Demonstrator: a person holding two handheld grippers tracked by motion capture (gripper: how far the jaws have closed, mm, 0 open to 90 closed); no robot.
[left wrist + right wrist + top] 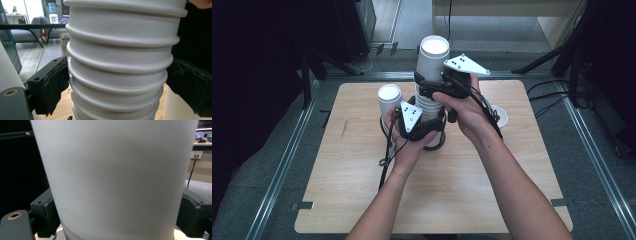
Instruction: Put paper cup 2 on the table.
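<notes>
1. From the high view, the stack of white paper cups (pixel 430 107) stood upright near the middle of the table (pixel 362 200), long axis vertical. My left hand-held gripper (pixel 424 131) sat low on it, and my right hand-held gripper (pixel 431 86) sat higher, at the top cup (pixel 432 62), whose open mouth faced up.
2. In the same view, a separate white cup (pixel 389 100) stood upright just left of the stack, mouth up, beside my left hand (pixel 404 142). Another cup (pixel 501 116) lay partly hidden behind my right hand (pixel 467 112).
3. In the left gripper view, the stack (pixel 117 65) ran top to bottom, its rolled rims stepped one above another. My left hand-held gripper (pixel 117 87) pinched the stack, one black pad on each side pressing the cup walls.
4. In the right gripper view, the smooth wall of the top cup (pixel 115 175) rose straight up, narrowing toward the bottom. My right hand-held gripper (pixel 116 220) clamped that cup, a dark jaw tight against each side.
</notes>
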